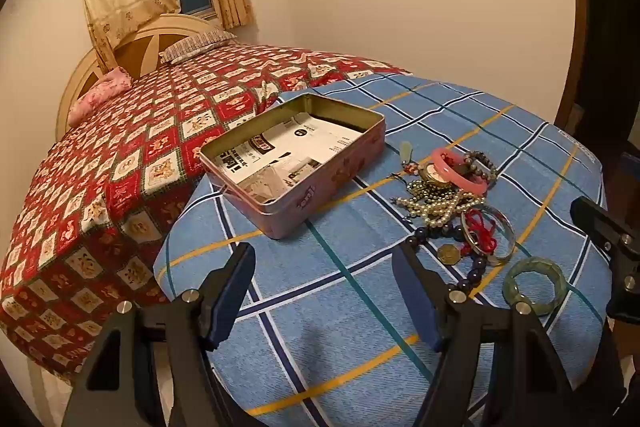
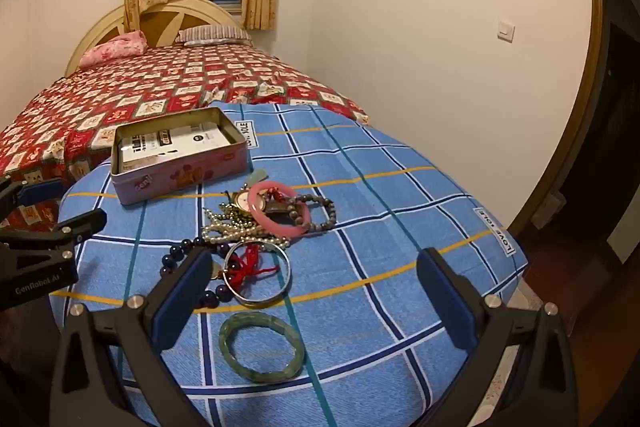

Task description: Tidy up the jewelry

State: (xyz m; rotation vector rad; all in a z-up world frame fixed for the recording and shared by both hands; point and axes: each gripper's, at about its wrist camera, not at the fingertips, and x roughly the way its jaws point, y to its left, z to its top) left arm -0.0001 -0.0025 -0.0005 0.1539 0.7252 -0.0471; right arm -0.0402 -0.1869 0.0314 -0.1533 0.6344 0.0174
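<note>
A pink tin box (image 1: 332,183) stands open on the blue checked cloth (image 1: 352,307), with printed paper inside it. To its right lies a heap of jewelry: a pink bangle (image 2: 286,230), a watch (image 2: 243,201), a pearl necklace (image 2: 240,231), a brown bead bracelet (image 2: 328,211), dark blue beads (image 2: 176,255) and a silver bangle (image 2: 260,301) with red cord. A green jade bangle (image 2: 262,375) lies alone, nearest me. My right gripper (image 2: 314,259) hovers open above it, touching nothing. My left gripper (image 1: 324,255) is open and empty, just short of the tin.
The blue cloth covers the foot of a bed; its red patterned cover (image 1: 120,155) stretches back to two pillows and a headboard (image 2: 120,23). A wall runs along the right, with a wooden door frame (image 2: 576,147) beyond. The cloth drops off at its near and right edges.
</note>
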